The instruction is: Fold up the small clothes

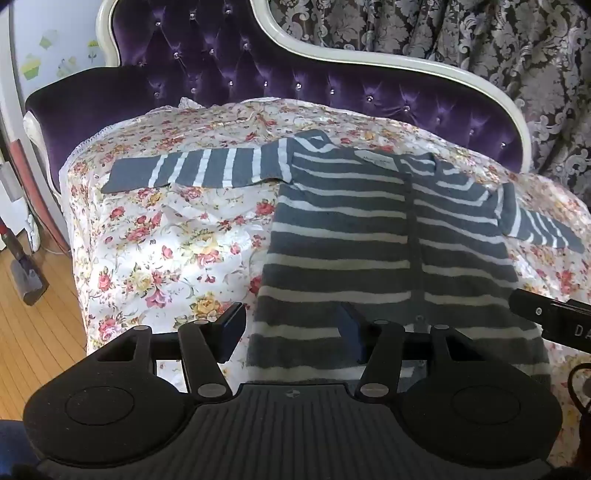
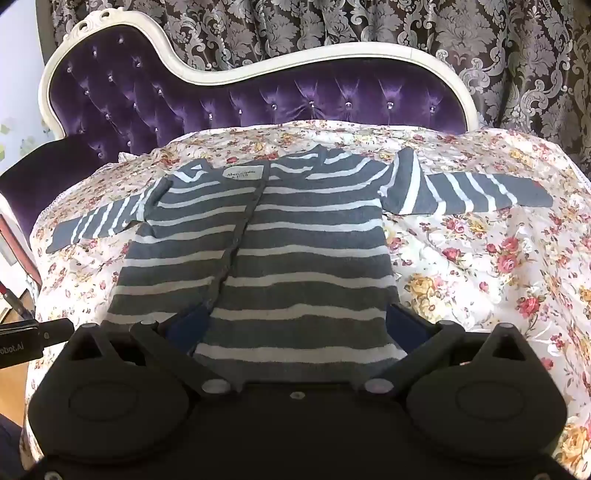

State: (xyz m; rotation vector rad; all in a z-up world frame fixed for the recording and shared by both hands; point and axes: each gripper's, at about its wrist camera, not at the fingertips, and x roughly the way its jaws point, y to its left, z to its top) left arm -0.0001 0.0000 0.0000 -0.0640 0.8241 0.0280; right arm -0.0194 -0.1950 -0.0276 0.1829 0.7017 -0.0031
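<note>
A small grey cardigan with white stripes (image 1: 343, 236) lies flat on the floral cover, both sleeves spread out to the sides; it also shows in the right wrist view (image 2: 303, 258). My left gripper (image 1: 291, 328) is open over the cardigan's lower left hem corner, its right finger over the cloth. My right gripper (image 2: 299, 325) is open wide, with the lower right hem between its fingers. Part of the right gripper (image 1: 550, 317) shows at the left view's right edge, and part of the left gripper (image 2: 33, 336) at the right view's left edge.
The floral cover (image 1: 166, 236) lies over a purple tufted sofa (image 1: 221, 70) with a white frame. Patterned curtains (image 2: 332, 29) hang behind. Wooden floor (image 1: 33, 332) and a vacuum head (image 1: 29, 280) are at the left.
</note>
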